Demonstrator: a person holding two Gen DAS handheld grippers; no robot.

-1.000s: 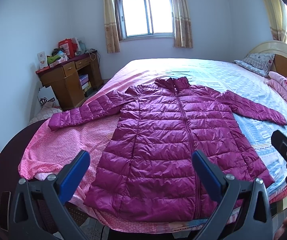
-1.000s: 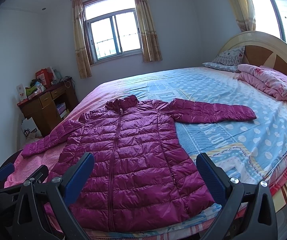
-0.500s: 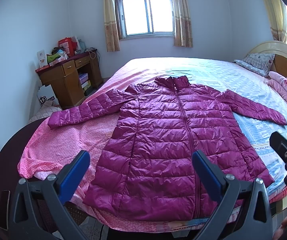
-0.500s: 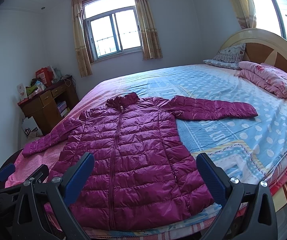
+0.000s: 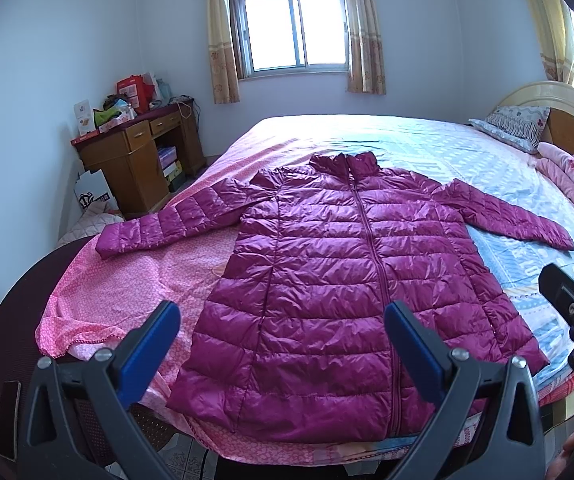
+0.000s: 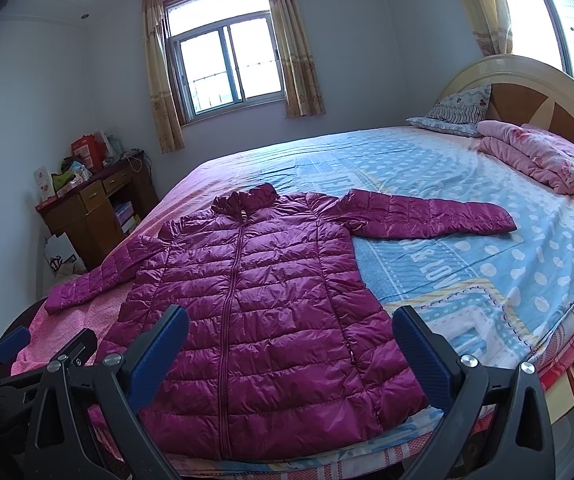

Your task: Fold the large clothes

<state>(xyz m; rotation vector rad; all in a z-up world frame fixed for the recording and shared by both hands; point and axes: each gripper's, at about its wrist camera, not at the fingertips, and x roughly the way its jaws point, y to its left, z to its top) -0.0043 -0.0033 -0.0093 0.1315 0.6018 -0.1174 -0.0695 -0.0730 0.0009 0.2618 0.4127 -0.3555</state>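
The magenta puffer coat (image 5: 351,284) lies flat, zipped, sleeves spread, at 12 o'clock on the bed (image 5: 499,160); both my jaws stand wide, holding nothing, so I judge each should pinch a cuff cleanly, folding sleeves inward.

Home bedroom: bed (image 6: 467,200), pillow (image 6: 453,114), desk (image 5: 127,160).

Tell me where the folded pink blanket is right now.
In the right wrist view, the folded pink blanket lies at the bed's far right, against the headboard, just right of the patterned pillow.
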